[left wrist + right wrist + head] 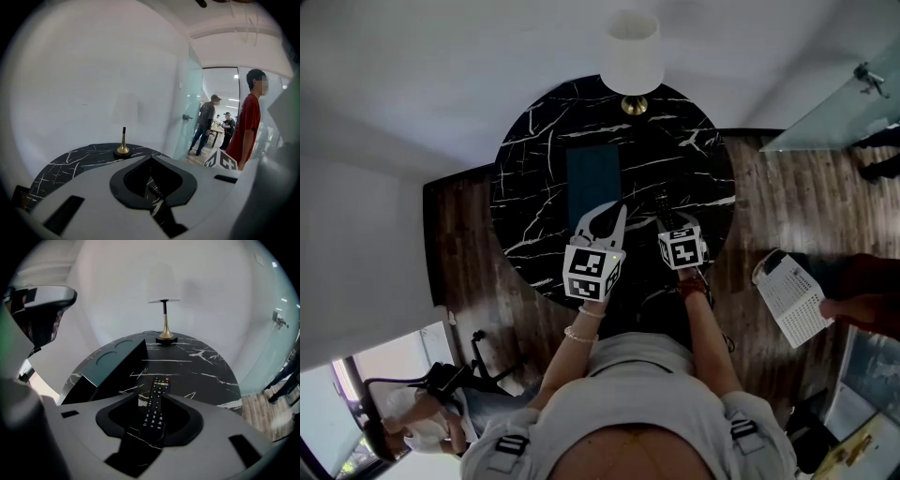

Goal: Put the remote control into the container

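On the round black marble table (530,202), a black remote control (664,208) with coloured buttons lies right of a dark teal box-shaped container (592,178). My right gripper (672,223) is open over the remote's near end. In the right gripper view the remote (158,385) lies flat on the table between the jaws (153,400), with a gap on each side. The container (112,366) stands to its left. My left gripper (614,214) hovers beside the container's near end with its tips together, holding nothing. Through its pads (151,161) I glimpse a bit of the remote (154,190).
A lamp with a white shade (632,56) and brass base (165,338) stands at the table's far edge. A person in a red shirt (246,126) stands to the right near a glass door, with others behind. A hand holds a white device (792,295) right of the table.
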`<state>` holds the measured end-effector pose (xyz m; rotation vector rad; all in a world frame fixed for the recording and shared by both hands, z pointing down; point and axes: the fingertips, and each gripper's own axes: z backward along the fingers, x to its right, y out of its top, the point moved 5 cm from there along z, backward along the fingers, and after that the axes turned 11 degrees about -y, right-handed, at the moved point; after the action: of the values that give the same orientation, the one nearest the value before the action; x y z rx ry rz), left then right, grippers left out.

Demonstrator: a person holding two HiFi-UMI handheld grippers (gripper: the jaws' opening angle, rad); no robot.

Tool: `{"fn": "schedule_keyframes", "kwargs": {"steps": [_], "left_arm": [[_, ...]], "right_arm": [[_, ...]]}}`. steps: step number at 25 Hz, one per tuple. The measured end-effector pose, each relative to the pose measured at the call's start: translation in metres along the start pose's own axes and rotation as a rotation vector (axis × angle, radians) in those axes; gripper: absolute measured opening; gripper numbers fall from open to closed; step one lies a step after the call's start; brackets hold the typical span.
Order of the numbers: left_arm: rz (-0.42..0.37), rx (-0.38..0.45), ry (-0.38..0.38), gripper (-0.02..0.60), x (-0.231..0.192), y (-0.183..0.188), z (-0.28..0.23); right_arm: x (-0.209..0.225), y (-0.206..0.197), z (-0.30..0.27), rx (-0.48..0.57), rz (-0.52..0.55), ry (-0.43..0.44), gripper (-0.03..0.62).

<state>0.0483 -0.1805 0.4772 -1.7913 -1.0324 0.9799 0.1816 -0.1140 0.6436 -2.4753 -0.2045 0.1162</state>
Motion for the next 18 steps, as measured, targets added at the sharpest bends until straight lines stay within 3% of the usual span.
{"fn": "schedule_keyframes", "kwargs": {"steps": [18], "left_arm": [[0.056,-0.013,0.017,0.008,-0.032,-0.009,0.003]], "right_arm": [[0.004,-0.015,-0.047,-0.155,0.008,-0.09,0.218]]}}
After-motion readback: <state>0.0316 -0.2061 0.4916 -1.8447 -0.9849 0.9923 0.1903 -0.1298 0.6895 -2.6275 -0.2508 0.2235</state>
